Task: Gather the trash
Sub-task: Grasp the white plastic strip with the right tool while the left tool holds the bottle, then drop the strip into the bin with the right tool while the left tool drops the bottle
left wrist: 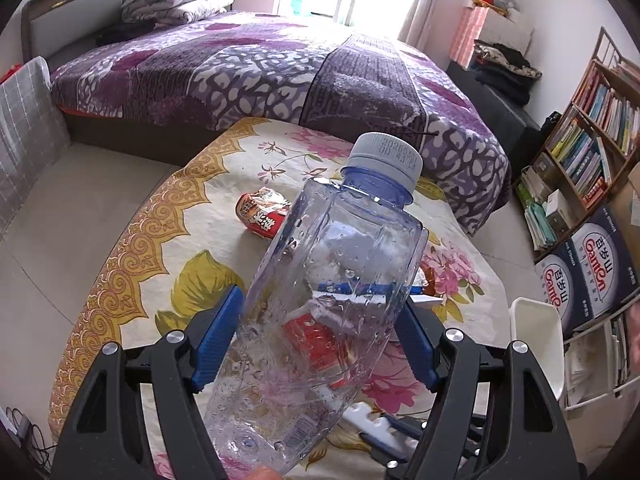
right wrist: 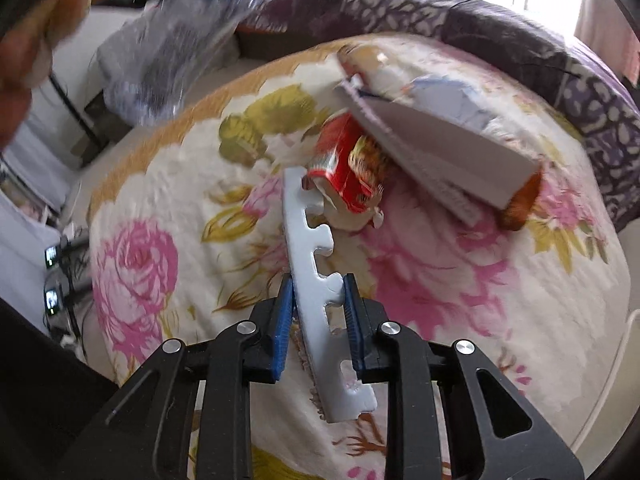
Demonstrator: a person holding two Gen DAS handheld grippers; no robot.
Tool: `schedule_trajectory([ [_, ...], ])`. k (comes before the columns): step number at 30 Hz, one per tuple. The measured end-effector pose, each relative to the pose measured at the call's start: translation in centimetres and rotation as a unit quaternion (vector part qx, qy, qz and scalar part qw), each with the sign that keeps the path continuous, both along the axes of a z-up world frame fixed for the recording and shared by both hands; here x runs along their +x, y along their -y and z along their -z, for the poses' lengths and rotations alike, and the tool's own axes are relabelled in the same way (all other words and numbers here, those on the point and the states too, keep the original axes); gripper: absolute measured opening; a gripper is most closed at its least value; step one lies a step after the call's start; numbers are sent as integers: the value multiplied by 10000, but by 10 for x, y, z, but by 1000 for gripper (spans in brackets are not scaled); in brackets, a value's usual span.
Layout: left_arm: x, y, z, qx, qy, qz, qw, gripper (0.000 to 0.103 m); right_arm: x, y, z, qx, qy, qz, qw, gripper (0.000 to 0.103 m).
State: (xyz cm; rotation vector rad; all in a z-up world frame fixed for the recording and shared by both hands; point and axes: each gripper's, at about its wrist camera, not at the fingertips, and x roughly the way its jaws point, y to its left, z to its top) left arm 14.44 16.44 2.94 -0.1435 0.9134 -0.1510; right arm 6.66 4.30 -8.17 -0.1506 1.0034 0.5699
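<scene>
Your left gripper [left wrist: 320, 344] clamps an empty plastic bottle [left wrist: 320, 300], lifted for disposal. Your right gripper [right wrist: 318, 316] pinches a white foam strip [right wrist: 320, 280] on the floral table [right wrist: 500, 300], wrappers [right wrist: 348, 168] at 12 o'clock.

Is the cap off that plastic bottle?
No, the white cap sits on the bottle held by the left gripper.
</scene>
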Motion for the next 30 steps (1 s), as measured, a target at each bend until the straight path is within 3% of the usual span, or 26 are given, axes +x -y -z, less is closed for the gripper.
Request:
schedule_trajectory([
  [14, 0, 42, -2, -17, 63, 167, 9998, 72, 0, 60, -42, 363, 517, 847, 9944, 23],
  [30, -4, 100, 6, -5, 33, 436, 9990, 72, -3, 151, -53, 279, 774, 2463, 9657, 24],
])
